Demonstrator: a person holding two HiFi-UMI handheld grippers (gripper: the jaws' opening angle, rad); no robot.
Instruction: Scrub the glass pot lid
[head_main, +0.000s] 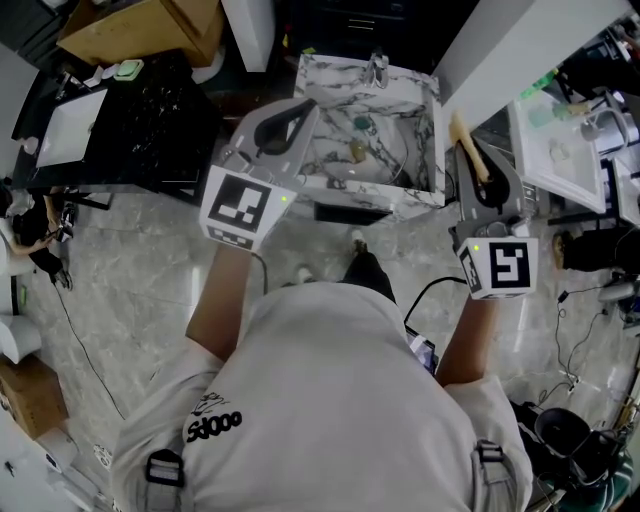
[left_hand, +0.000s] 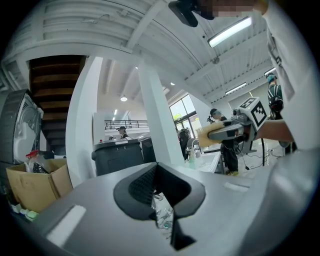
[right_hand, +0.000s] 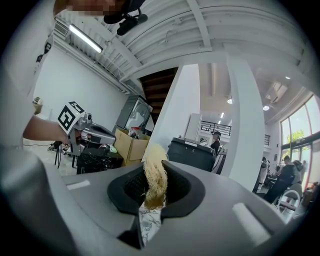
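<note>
Position of parts: the glass pot lid (head_main: 380, 150) is judged to lie in the basin of the marble-patterned sink (head_main: 420, 192), below the faucet (head_main: 378, 68). Only a curved rim and a small knob can be made out in the head view, so the identification is tentative. Neither gripper view shows the lid.

Left hand-held gripper (head_main: 305, 110): it is held over the sink's left rim. In the left gripper view its jaws are drawn close, with only a narrow slit between them. Marble is seen through the slit and nothing is carried (left_hand: 162, 212).

Right hand-held gripper (head_main: 472, 152): it is held just outside the sink's right rim. Its jaws are clamped on a pale fibrous scrubber (right_hand: 155, 177), which stands out past the jaw tips. In the head view the scrubber (head_main: 462, 132) has its long axis running from about 5 o'clock to 11 o'clock.

Governing relation: in the head view the lid lies at about 9 o'clock from the scrubber's free end and at about 4 o'clock from the left gripper's tips. The left gripper is assessed as marginally the nearer.

Both gripper views look out across the room rather than into the basin, so both tools are taken to be held roughly level above the sink.

Assessment: scrubbing is not yet under way. The scrubber would have to be tipped down and carried leftward to reach the lid. The left gripper is placed to steady the lid.
</note>
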